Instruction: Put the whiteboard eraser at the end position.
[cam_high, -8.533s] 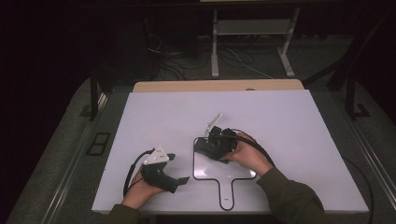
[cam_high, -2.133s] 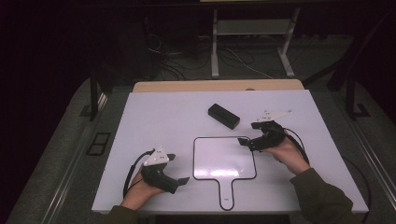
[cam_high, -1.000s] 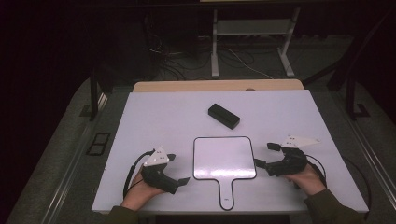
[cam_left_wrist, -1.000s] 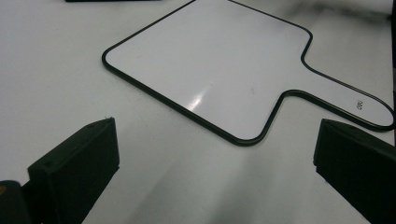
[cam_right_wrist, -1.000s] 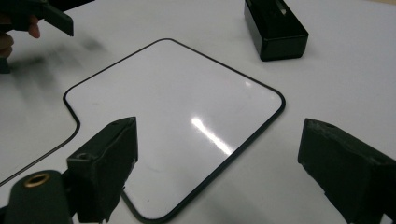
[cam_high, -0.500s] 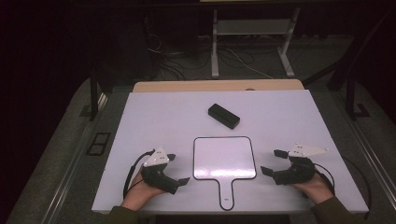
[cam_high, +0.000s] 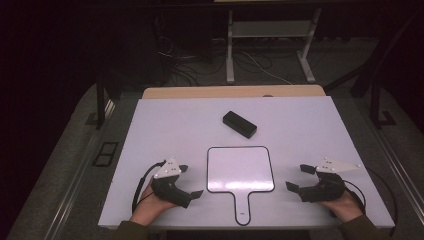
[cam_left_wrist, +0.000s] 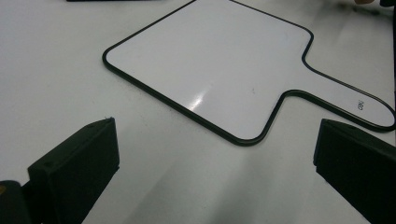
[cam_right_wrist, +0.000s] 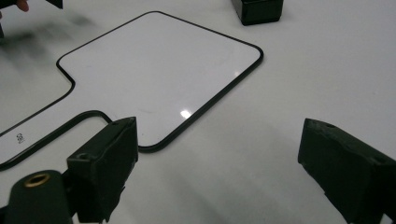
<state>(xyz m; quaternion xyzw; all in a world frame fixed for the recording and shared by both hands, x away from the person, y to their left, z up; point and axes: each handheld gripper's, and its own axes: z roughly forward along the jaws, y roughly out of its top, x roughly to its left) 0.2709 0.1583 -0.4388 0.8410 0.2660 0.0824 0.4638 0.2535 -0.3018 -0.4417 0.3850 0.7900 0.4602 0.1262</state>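
Table (cam_high: 150, 130): white top, near edge cut off at frame bottom in high view. Paddle-shaped whiteboard (cam_high: 240, 169): flat at table's near middle, between both claws, handle toward person; small print on handle legible in neither gripper view. Black box (cam_high: 239, 124): beyond whiteboard, well apart; cropped at top edge in right gripper view (cam_right_wrist: 258, 10). Left claw (cam_high: 188, 181): released, nothing between jaws, just left of whiteboard. Right claw (cam_high: 297, 178): released, empty, right of whiteboard. Forearms mostly cut off.
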